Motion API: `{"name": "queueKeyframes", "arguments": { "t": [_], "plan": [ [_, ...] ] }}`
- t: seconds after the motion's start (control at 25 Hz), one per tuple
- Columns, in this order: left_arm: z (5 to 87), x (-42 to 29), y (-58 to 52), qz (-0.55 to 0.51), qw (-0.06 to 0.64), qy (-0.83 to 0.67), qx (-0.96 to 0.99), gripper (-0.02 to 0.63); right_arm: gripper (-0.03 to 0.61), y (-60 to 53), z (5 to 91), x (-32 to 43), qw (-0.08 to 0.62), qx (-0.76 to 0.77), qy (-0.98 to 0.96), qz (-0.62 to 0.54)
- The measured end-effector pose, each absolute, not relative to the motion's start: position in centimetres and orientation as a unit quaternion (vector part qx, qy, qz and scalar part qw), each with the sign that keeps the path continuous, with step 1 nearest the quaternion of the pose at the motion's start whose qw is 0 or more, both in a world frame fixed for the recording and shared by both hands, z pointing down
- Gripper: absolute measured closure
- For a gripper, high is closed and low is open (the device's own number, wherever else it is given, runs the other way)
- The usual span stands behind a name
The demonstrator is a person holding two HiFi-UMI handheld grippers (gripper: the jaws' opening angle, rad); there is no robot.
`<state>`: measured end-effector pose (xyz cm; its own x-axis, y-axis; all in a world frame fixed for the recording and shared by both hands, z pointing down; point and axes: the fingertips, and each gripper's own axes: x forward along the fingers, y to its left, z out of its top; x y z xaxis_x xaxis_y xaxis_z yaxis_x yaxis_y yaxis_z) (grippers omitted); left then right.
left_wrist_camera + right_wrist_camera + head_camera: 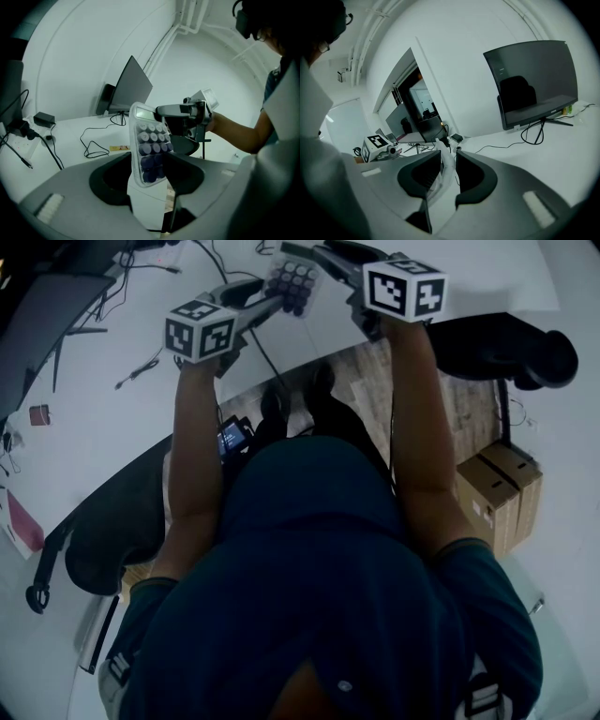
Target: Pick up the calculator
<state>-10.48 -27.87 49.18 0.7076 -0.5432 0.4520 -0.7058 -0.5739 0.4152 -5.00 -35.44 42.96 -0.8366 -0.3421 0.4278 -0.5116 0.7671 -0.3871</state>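
Observation:
A white calculator (294,281) with round dark keys hangs in the air above the white desk (112,343), gripped from both sides. My left gripper (270,304) is shut on its near end; in the left gripper view the calculator (150,145) stands upright between the pads, keys facing right. My right gripper (319,261) is shut on the other end. In the right gripper view the calculator (446,166) shows edge-on as a thin white strip between the pads. The right gripper (185,112) also appears just behind the calculator in the left gripper view.
A dark monitor (130,86), a looped black cable (93,147) and a power adapter (44,118) are on the desk. A curved monitor (534,84) stands on the right. Below, a black chair (511,351) and cardboard boxes (499,491) sit on the floor.

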Motion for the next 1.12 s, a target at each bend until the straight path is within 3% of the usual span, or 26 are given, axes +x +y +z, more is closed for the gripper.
{"name": "queueKeyframes", "arguments": {
  "t": [1.12],
  "plan": [
    [37.8, -10.4, -26.8, 0.098, 0.146, -0.365, 0.914, 0.41, 0.468, -32.1, 30.6, -4.0, 0.108, 0.264, -0.949, 0.138]
  ]
}}
